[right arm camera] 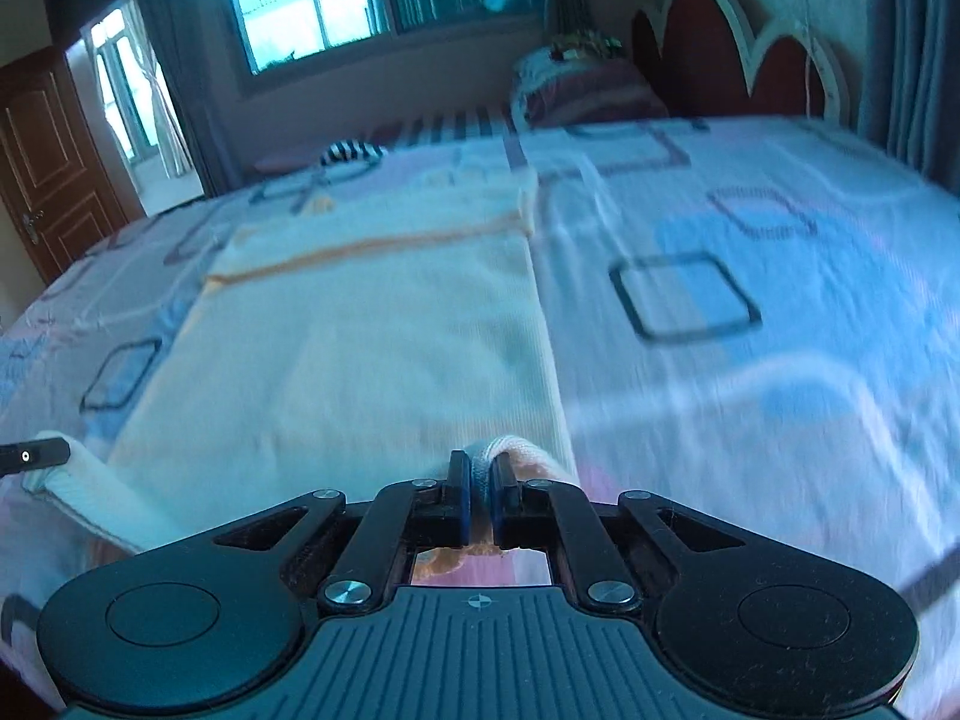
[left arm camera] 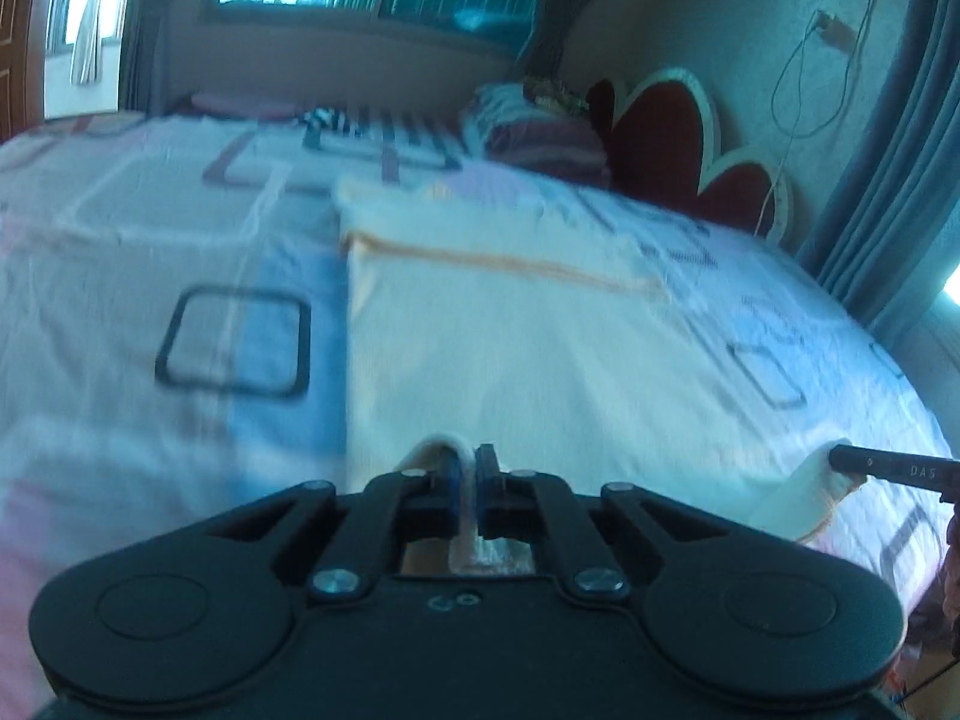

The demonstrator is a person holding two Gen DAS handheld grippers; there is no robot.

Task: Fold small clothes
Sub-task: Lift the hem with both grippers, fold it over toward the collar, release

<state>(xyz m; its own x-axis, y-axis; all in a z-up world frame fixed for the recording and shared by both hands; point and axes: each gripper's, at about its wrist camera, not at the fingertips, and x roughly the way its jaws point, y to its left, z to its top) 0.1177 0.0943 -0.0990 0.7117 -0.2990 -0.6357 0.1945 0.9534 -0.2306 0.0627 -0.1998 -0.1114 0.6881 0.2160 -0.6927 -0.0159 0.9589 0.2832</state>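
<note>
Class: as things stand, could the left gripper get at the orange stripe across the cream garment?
Probably not yet: the left gripper is shut on the cream garment's near corner, though nothing lies between it and the orange stripe.

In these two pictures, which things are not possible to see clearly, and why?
- Near edge of the cream cloth: in both wrist views the tongs' bodies cover it, so how much fabric each pinch holds is unclear.
- Right tongs in the left wrist view: only a finger tip shows; the frame edge cuts the rest.
- Bedsheet pattern: motion blur smears it in both views.
- Items by the headboard: too small and blurred to identify.
</note>
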